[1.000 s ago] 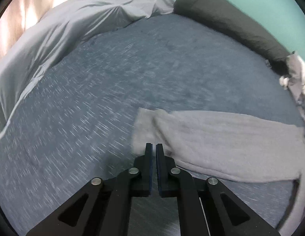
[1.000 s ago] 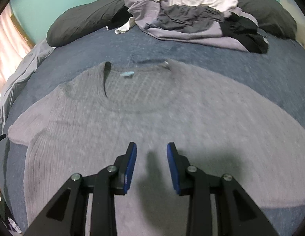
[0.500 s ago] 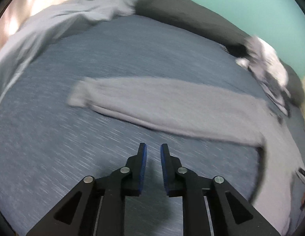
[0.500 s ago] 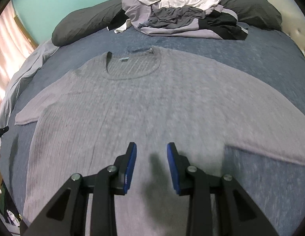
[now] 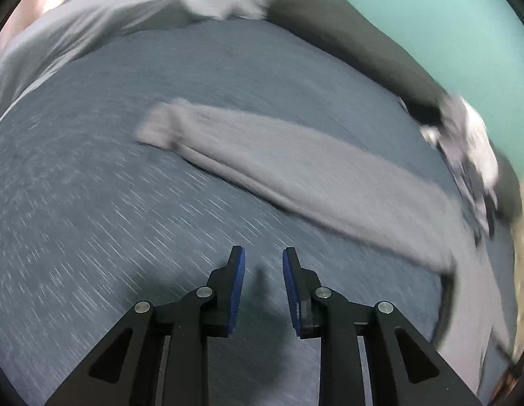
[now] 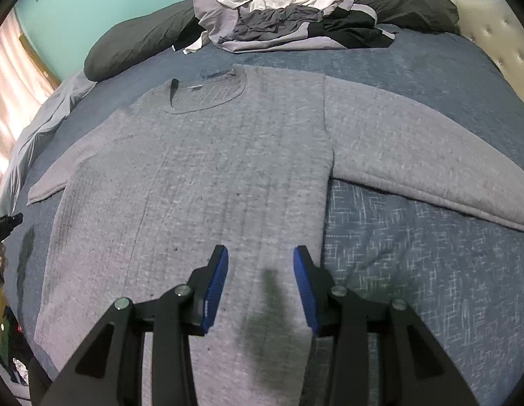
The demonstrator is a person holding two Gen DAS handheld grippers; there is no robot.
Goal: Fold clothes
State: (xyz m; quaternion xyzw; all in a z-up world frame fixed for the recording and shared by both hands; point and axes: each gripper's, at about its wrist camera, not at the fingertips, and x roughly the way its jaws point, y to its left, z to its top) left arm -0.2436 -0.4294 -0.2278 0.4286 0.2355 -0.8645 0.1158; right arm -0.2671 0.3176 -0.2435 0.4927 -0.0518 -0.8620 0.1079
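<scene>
A grey knit sweater (image 6: 208, 176) lies flat on the blue bedspread (image 6: 431, 270), neck toward the pillows and both sleeves spread out. My right gripper (image 6: 260, 267) hovers over its lower body near the right side seam; its jaws are opening and hold nothing. In the left wrist view the sweater's left sleeve (image 5: 289, 165) stretches across the bed, blurred. My left gripper (image 5: 260, 267) hangs above bare bedspread (image 5: 93, 203) in front of that sleeve; its jaws are opening too, with nothing between them.
A heap of white, grey and black clothes (image 6: 289, 10) sits at the head of the bed on dark pillows (image 6: 137, 44). A pale grey sheet (image 5: 93, 20) is bunched along the left side. A tufted headboard (image 6: 498, 34) is at the right.
Both grippers have widened. The left one let go of the sleeve's cuff and pulled back from it. The right one shifted toward the sweater's right side, bringing the right sleeve into view.
</scene>
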